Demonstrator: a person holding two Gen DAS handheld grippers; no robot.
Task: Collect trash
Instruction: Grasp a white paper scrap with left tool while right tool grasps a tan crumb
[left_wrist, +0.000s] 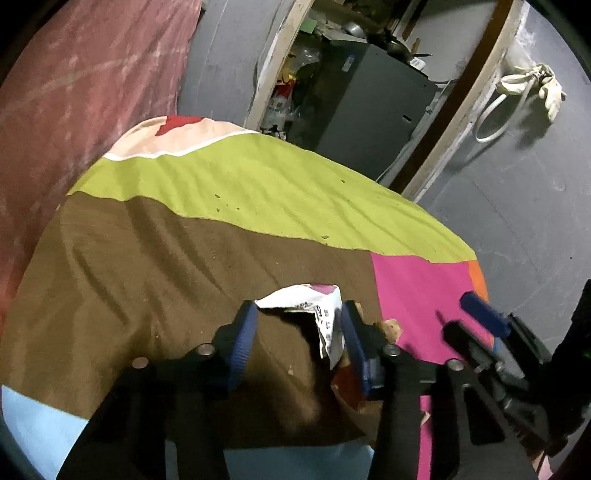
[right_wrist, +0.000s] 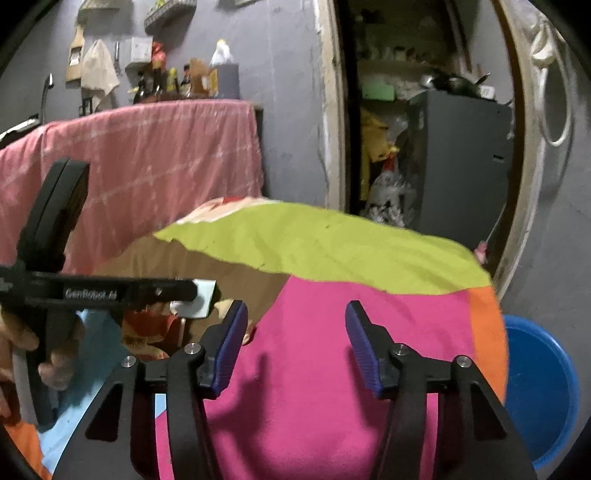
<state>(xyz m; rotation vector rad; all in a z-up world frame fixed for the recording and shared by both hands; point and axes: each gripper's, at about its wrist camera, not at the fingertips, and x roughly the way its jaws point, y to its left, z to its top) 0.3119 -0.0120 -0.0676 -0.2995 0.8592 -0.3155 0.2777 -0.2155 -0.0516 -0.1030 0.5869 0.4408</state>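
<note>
A crumpled white wrapper (left_wrist: 306, 301) lies on the brown patch of a patchwork cloth (left_wrist: 147, 277). My left gripper (left_wrist: 299, 321) has it between its blue pads, and both fingertips touch its edges. A brown and red wrapper (left_wrist: 391, 328) lies under the gripper's right finger; in the right wrist view it shows as a red-orange wrapper (right_wrist: 147, 326). My right gripper (right_wrist: 297, 328) hovers open over the pink patch (right_wrist: 314, 387) with nothing between its fingers. In the left wrist view the right gripper (left_wrist: 469, 321) sits just to the right.
A blue basin (right_wrist: 539, 387) stands on the floor to the right of the cloth's edge. A pink cloth (right_wrist: 147, 155) covers furniture at the back left. A doorway behind holds a grey cabinet (left_wrist: 369, 110) and clutter. A hand (right_wrist: 55, 354) holds the left gripper's body.
</note>
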